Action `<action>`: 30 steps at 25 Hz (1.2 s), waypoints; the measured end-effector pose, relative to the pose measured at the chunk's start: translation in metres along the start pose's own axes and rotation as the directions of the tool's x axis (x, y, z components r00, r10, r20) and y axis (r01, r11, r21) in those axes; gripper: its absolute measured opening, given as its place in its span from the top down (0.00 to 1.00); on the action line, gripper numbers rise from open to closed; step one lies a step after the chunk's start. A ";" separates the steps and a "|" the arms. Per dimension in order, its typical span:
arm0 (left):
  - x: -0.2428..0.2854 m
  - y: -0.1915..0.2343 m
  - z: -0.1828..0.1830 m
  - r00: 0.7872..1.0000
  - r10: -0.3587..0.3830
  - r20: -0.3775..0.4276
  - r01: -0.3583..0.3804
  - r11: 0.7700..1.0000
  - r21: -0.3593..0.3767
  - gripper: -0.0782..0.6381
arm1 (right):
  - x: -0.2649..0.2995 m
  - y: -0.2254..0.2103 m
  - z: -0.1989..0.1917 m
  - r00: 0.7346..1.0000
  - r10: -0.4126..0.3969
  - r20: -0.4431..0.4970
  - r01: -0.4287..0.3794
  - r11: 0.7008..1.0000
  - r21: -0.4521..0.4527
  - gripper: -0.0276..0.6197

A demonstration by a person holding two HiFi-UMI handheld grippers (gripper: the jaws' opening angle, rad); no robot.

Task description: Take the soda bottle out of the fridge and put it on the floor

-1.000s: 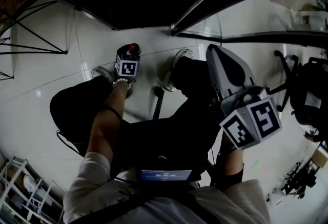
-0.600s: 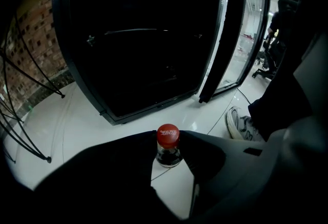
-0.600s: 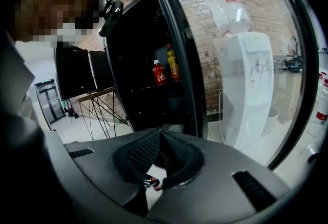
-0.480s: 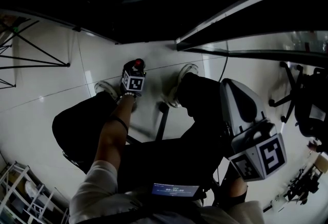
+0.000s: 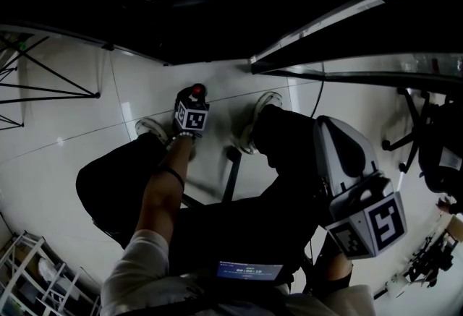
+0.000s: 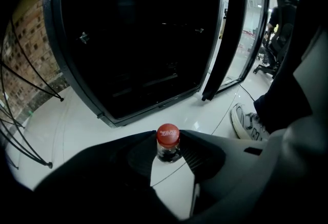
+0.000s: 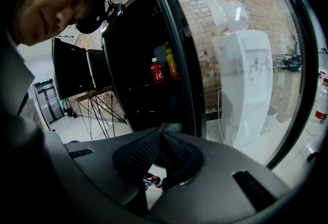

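The left gripper (image 6: 167, 141) is clamping the soda bottle (image 6: 168, 151) at the neck, just under its red cap (image 6: 167, 135), jaws partly closed on it. The bottle is standing upright over the glossy white floor (image 6: 102, 128), just beside a shoe (image 6: 248, 123); whether its base is touching the tiles cannot be told. The right gripper (image 7: 162, 133) is hanging empty, its tips meeting. Beyond, the fridge (image 6: 143, 38) is gaping dark, its glass door (image 7: 236, 64) swinging wide. A red bottle (image 7: 157, 70) is sitting on a shelf inside. A water dispenser (image 7: 248, 89) is standing against the brick wall (image 7: 246, 7).
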State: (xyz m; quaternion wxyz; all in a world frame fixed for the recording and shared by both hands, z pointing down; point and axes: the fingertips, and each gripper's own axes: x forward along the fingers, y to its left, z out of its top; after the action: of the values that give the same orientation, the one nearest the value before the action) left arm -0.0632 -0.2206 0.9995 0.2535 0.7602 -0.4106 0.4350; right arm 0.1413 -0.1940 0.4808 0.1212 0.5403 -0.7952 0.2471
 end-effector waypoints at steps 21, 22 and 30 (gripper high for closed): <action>-0.076 0.009 0.038 0.993 0.049 0.108 -0.031 0.987 -0.160 0.69 | -0.011 0.005 0.016 0.997 -0.002 0.077 0.002 1.000 -0.012 0.93; -0.086 0.011 0.046 0.990 0.059 0.131 -0.036 0.984 -0.172 0.73 | -0.013 0.006 0.019 0.996 0.000 0.087 0.001 1.000 -0.013 0.93; -0.205 0.014 0.133 0.910 0.116 0.397 -0.054 0.985 -0.166 0.89 | -0.026 0.016 0.026 0.992 0.001 0.125 -0.001 1.000 -0.001 0.93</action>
State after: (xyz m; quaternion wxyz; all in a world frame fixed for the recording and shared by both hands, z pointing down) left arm -0.0728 -0.2437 0.7567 0.2006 0.7937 -0.5187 0.2465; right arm 0.1388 -0.1819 0.4422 0.0713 0.5542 -0.8016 0.2126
